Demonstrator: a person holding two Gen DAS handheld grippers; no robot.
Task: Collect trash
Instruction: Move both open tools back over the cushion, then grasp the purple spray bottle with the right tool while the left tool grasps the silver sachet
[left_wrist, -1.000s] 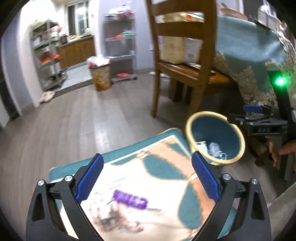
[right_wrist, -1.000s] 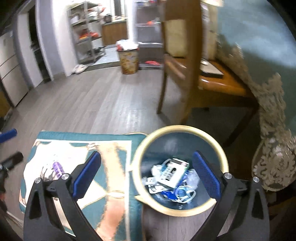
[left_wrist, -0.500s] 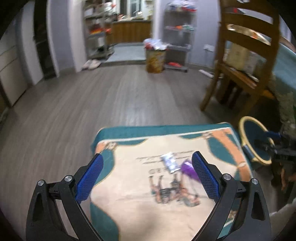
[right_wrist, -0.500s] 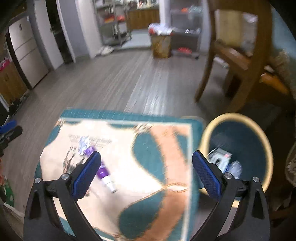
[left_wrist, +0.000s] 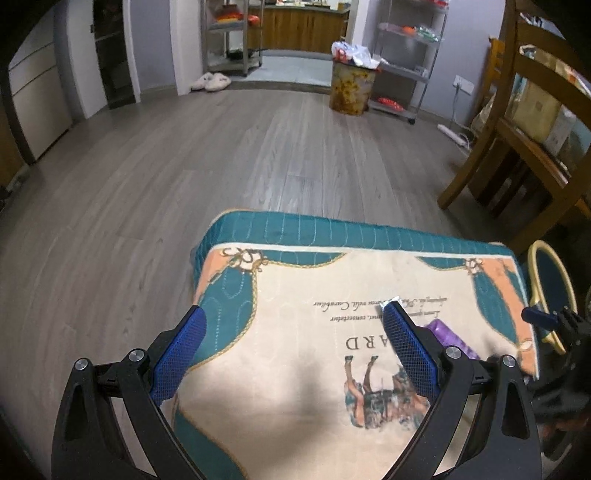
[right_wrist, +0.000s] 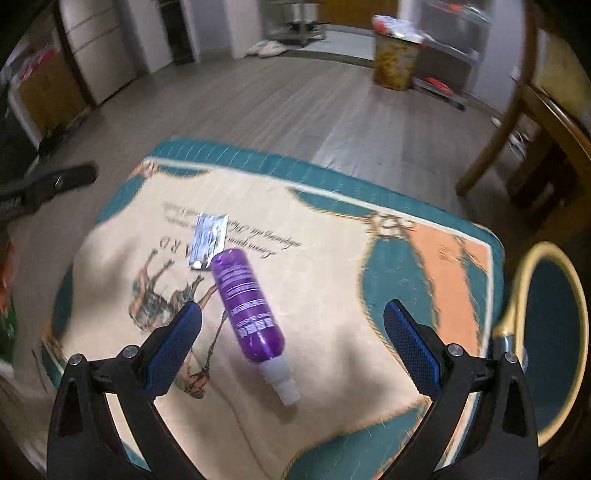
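A purple bottle (right_wrist: 246, 299) with a white neck lies on the patterned cushion (right_wrist: 325, 258), between the fingers of my open right gripper (right_wrist: 291, 314), which hovers just short of it. A silver foil wrapper (right_wrist: 207, 240) rests at the bottle's far end. In the left wrist view the purple bottle (left_wrist: 448, 336) and the wrapper (left_wrist: 386, 303) peek out behind the right finger (left_wrist: 410, 347) of my open left gripper (left_wrist: 293, 321), which holds nothing. The teal bin with a yellow rim (right_wrist: 550, 325) stands right of the cushion, and its rim (left_wrist: 543, 273) shows at the left view's right edge.
A wooden chair (left_wrist: 517, 147) stands at the right with a cloth-covered table behind it. Across the grey wood floor (left_wrist: 221, 155) are a full patterned waste bin (left_wrist: 351, 85), metal shelves (left_wrist: 406, 55) and slippers (left_wrist: 210, 81). The right gripper's body (left_wrist: 561, 332) sits at the cushion's right end.
Both views swung left from the teal bin to the cushion. My right gripper moved from over the bin to the purple bottle. My left gripper shifted left, putting the bottle behind its right finger.
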